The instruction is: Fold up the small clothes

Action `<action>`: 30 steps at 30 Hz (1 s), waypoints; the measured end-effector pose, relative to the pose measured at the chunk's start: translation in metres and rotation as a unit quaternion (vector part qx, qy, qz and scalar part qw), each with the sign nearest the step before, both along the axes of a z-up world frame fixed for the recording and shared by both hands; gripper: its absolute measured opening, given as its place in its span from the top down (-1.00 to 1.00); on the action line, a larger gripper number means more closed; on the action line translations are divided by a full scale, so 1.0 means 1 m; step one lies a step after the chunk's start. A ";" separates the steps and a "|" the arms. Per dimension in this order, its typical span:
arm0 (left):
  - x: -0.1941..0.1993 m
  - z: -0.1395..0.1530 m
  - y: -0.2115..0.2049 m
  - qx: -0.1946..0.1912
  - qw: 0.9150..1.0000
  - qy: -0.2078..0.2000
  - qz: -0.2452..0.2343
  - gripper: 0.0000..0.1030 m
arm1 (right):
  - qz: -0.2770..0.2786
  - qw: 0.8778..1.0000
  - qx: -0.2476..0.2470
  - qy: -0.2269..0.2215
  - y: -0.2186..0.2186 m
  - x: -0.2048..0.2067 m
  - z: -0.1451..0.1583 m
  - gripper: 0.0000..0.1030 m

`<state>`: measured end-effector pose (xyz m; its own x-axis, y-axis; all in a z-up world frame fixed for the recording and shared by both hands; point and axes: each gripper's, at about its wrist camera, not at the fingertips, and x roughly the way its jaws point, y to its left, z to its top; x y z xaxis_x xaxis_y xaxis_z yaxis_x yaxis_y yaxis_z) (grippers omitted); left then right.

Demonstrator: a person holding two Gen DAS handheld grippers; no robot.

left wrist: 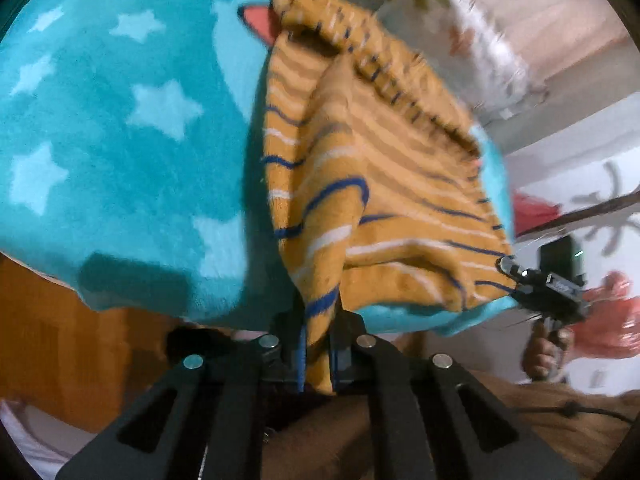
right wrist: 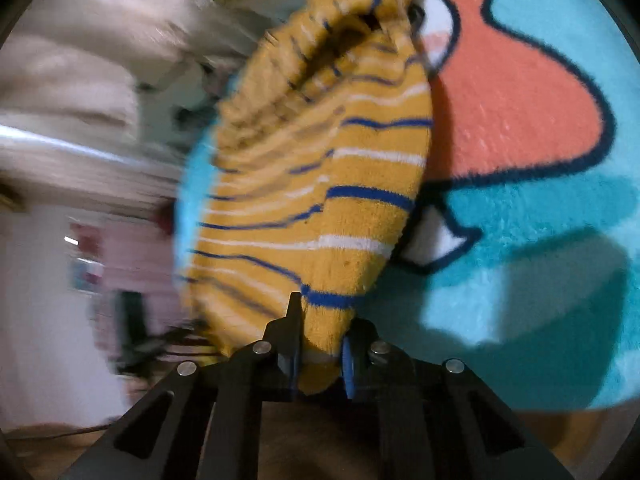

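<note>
A small mustard-yellow knit garment (left wrist: 380, 184) with blue and white stripes hangs stretched between my two grippers, above a teal blanket (left wrist: 100, 140) with pale stars. My left gripper (left wrist: 318, 356) is shut on one corner of the garment. My right gripper (right wrist: 320, 356) is shut on another corner of the garment (right wrist: 320, 184); it also shows in the left wrist view (left wrist: 514, 276), pinching the garment's far edge. In the right wrist view the teal blanket (right wrist: 540, 280) carries a red-orange cartoon shape (right wrist: 512, 108) outlined in dark blue.
An orange-brown surface (left wrist: 60, 340) lies below the blanket's edge. A pale wall with a plant pattern (left wrist: 600, 208) and pink-red fabric (left wrist: 604, 320) lie behind the right gripper. A blurred room and a pale curtain (right wrist: 80, 60) show on the left of the right wrist view.
</note>
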<state>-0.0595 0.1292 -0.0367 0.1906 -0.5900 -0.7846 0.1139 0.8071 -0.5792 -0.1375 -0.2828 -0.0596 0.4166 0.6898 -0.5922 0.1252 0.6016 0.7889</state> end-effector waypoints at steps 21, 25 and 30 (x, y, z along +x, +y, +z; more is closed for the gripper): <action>0.149 0.027 0.000 0.034 0.993 -0.079 0.077 -0.18 | -0.146 0.988 -0.045 -0.026 -0.033 0.129 0.030 -0.25; 0.144 0.037 -0.007 0.067 0.990 -0.123 0.034 -0.23 | -0.067 0.979 -0.184 -0.061 -0.001 0.121 0.054 -0.28; 0.135 0.047 -0.006 0.099 0.981 -0.164 -0.011 -0.33 | 0.066 0.917 -0.378 -0.113 0.063 0.110 0.066 -0.40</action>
